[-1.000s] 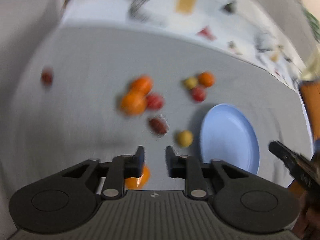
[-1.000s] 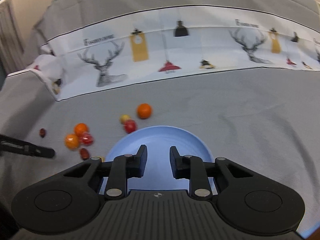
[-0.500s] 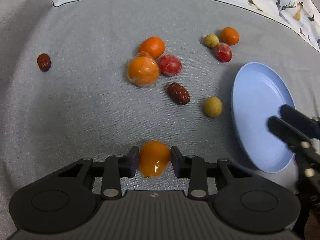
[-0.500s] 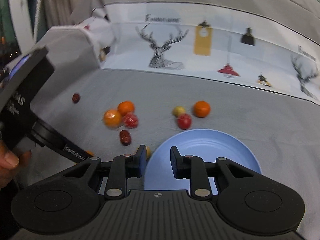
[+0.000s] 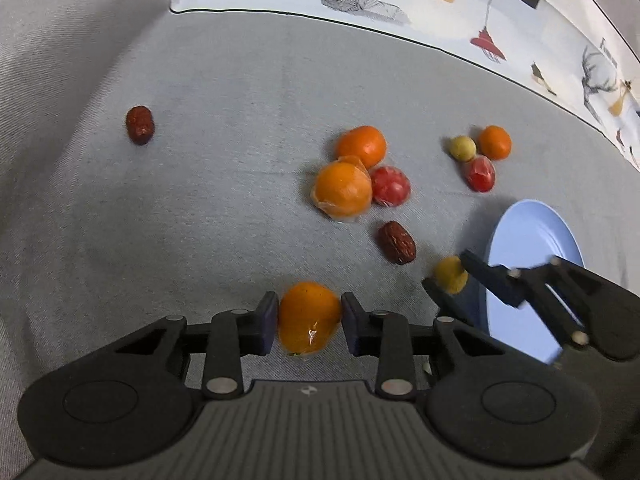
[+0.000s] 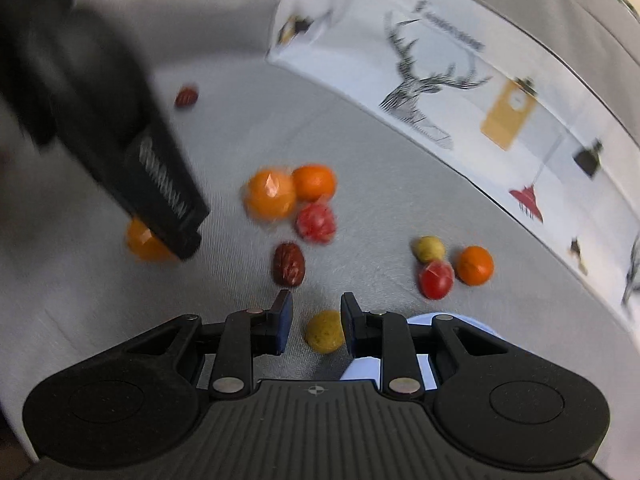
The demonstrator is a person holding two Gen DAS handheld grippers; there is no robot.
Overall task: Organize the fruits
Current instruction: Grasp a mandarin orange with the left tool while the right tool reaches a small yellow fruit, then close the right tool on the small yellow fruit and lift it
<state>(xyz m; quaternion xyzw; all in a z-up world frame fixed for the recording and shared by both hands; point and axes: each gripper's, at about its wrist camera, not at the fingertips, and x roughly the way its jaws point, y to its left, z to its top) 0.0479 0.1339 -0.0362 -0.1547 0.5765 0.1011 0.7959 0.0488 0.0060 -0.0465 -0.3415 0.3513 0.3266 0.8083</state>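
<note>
Moved over since half a second ago: right gripper (image 6: 312, 326), off the blue plate (image 5: 532, 240) and around the near yellow fruit (image 6: 325, 331), jaws apart, not squeezing. Left gripper (image 5: 309, 322) snug against the near orange (image 5: 308, 316), likely gripping. Nothing on the plate. Other fruits lying farther off on the grey cloth (image 5: 220, 200). Next, probably two lifts to the plate at the right.
</note>
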